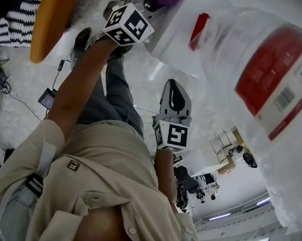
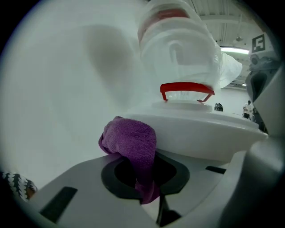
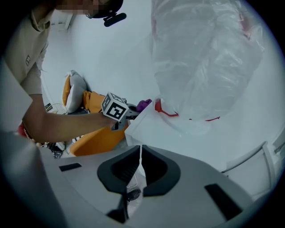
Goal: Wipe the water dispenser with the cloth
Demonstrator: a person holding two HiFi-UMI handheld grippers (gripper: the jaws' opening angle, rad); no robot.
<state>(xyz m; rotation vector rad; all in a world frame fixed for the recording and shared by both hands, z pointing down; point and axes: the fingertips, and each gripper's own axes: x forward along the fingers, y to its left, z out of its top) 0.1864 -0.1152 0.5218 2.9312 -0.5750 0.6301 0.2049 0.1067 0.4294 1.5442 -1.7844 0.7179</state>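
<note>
**Soft cloth, slick plastic: cloth is parked on the dispenser's top edge**

The left gripper (image 2: 144,176) has the purple cloth (image 2: 131,138) pinched between its fingers (image 2: 113,176). A bunched wad sticks out past the tips, pressed against the rim of the water dispenser (image 2: 200,133). In the right gripper view that spot looks like a corner of the top. The right gripper (image 3: 140,162) hangs clear of the dispenser, fingers pressed together on nothing.

Handling-wise, the cloth looks like a fluffy microfibre thing, light and floppy. It'll probably fold and drag rather than push, so a deep pinch in the bunch seems right, with the loose wad left free as the wiping face.

The dispenser's top is smooth, hard white plastic, so the cloth should glide easily and not need much pressure.

The bottle (image 2: 178,49) on top is wrapped in a thin plastic bag (image 3: 209,58), with a red handle (image 2: 186,87) down by its neck. How full it is can't be told. The bag looks flimsy and could snag the cloth, so wiping along the rim looks safer than wiping into the bottle.
</note>
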